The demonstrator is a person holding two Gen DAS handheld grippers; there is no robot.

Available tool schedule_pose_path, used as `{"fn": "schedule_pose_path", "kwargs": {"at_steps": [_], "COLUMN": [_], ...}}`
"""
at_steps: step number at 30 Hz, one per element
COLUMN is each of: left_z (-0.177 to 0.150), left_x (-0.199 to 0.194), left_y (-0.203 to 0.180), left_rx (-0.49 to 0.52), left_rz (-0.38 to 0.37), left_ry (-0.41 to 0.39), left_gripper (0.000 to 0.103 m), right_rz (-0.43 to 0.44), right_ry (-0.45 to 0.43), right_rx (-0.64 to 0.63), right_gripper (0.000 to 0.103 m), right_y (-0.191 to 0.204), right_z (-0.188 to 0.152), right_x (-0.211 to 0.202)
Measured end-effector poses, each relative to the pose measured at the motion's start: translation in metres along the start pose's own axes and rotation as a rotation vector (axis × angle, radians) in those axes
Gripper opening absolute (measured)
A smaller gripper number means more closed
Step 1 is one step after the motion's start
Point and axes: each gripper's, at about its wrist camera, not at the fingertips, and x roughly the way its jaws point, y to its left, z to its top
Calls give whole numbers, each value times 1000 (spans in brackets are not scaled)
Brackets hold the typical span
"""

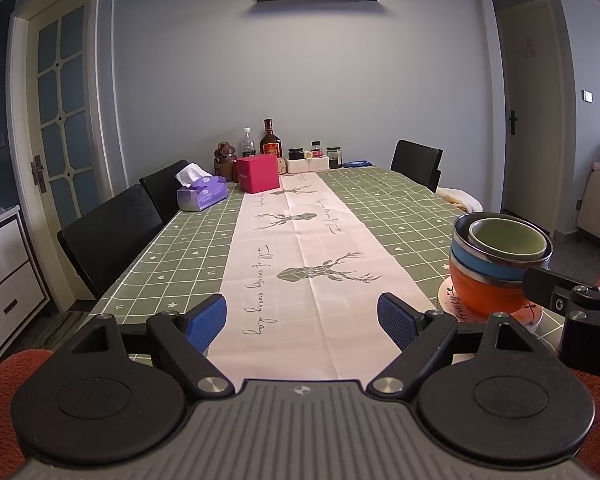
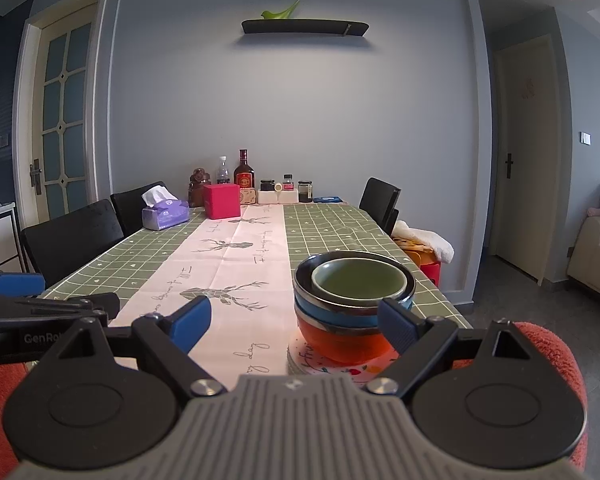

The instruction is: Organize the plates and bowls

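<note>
A stack of bowls stands on a patterned plate [image 2: 340, 368] near the table's front right: an orange bowl [image 2: 340, 342] at the bottom, a blue bowl [image 2: 324, 312] above it, a green bowl [image 2: 358, 280] nested on top. The stack also shows in the left wrist view [image 1: 496, 264], on the plate [image 1: 452, 304]. My right gripper [image 2: 296, 326] is open and empty, just in front of the stack, with its right pad [image 2: 396, 324] beside the bowls. My left gripper [image 1: 302, 320] is open and empty over the pink runner, left of the stack.
The table has a green checked cloth [image 1: 172, 248] with a pink deer runner [image 1: 304, 248]. At the far end stand a tissue box [image 1: 202, 194], a red box [image 1: 258, 174], bottles and jars [image 1: 270, 140]. Black chairs [image 1: 108, 232] line the left side, one [image 1: 416, 160] the far right.
</note>
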Motion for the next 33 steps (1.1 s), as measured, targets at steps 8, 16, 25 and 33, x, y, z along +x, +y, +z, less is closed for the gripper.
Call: {"fn": "schedule_pose_path", "kwargs": {"at_steps": [8,16,25,33], "left_z": [0,0,0,-1], "left_x": [0,1,0,0], "left_y": [0,0,1,1], "left_rx": [-1,-4,-5,-5], "left_rz": [-1,1,1,1], "left_ry": [0,3,5,5], "left_gripper": [100,100,100,100], "right_rz": [1,2,6,7], "right_ry": [1,3,10,16], "right_rx": [-1,-3,-1,2], "right_gripper": [90,90,90,90], "right_y": [0,1,1,0], "right_z": [0,-1,-3,-3], "right_x": [0,0,2,3]}}
